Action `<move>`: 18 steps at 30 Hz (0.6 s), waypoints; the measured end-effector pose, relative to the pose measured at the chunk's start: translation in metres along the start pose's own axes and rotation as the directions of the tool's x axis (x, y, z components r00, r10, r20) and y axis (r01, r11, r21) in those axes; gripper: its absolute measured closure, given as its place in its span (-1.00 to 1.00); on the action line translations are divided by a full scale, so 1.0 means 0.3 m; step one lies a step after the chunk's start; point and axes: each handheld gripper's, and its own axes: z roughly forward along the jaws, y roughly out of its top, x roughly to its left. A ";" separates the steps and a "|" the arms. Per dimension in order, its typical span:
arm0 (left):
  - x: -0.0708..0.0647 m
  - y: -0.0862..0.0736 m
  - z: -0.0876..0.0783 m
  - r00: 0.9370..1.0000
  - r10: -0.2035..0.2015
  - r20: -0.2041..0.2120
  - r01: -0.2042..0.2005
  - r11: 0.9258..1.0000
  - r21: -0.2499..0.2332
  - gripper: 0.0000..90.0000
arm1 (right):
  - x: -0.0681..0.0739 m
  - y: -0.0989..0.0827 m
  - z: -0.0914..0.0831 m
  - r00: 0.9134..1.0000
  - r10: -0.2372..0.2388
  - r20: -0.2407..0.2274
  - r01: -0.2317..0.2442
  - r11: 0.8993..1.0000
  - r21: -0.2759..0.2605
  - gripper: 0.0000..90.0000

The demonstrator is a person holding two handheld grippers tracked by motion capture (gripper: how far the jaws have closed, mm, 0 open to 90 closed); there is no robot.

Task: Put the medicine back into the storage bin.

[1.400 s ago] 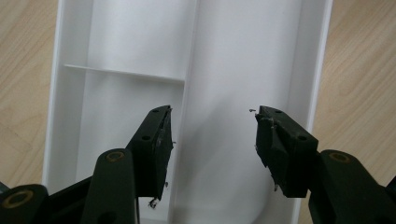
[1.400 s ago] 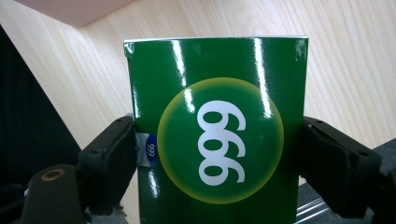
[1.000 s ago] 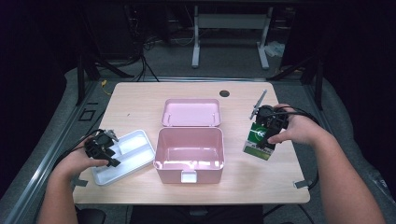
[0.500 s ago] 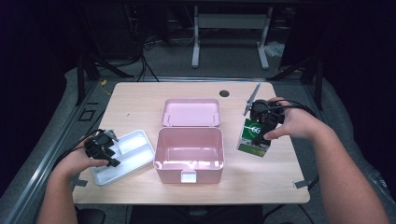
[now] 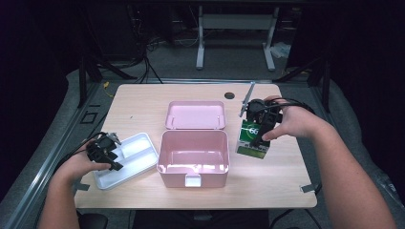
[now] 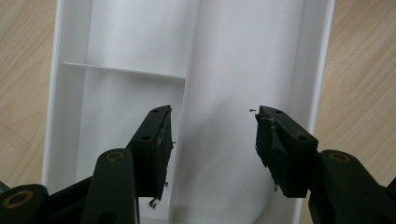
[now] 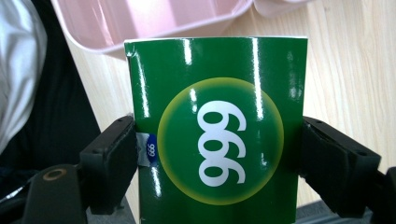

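Between the jaws of the right gripper (image 5: 254, 136) sits a green box (image 5: 252, 139), clamped on its two side faces; in the right gripper view the black pads (image 7: 114, 158) press flat against the glossy sides of the green box (image 7: 217, 135), whose front carries a yellow-edged green disc with white digits. In the high view the box hangs below the right hand (image 5: 291, 122), tilted a little, with its lower edge close to the table (image 5: 143, 102); whether it touches the wood cannot be told. Just to the left of this gripper stands the pink case (image 5: 193, 157), open, with its lid (image 5: 195, 114) laid back flat behind it. The right gripper view shows a rim of the pink case (image 7: 154, 21) just beyond the top edge of the box.

The left gripper (image 5: 106, 153) hangs over a white tray (image 5: 136, 157) at the left side of the table, well apart from the box and on the far side of the pink case from it. In the left gripper view its jaws stand wide apart with nothing between them, released. Directly beneath them lies the white tray (image 6: 310, 70), its long middle wall running away from the gripper and a short cross wall dividing the compartment under the left jaw. Bare wood of the table shows on either side of the tray.
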 end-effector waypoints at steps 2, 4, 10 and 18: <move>-0.001 0.000 0.001 1.000 -0.004 0.000 0.004 1.000 -0.004 0.03 | 0.004 0.012 0.001 1.000 -0.010 -0.006 0.010 1.000 -0.006 -0.61; -0.001 0.000 0.001 1.000 -0.004 0.000 0.004 1.000 -0.003 0.03 | 0.012 0.031 0.007 1.000 -0.024 -0.002 0.024 1.000 0.000 -0.61; 0.000 0.001 0.001 1.000 0.002 -0.003 -0.002 1.000 -0.001 0.03 | 0.033 0.083 -0.006 0.998 -0.059 0.002 0.059 0.998 -0.011 -0.61; 0.000 0.002 0.003 1.000 0.005 0.000 -0.005 1.000 -0.002 0.03 | 0.057 0.185 0.001 0.994 -0.111 -0.007 0.111 0.994 -0.015 -0.61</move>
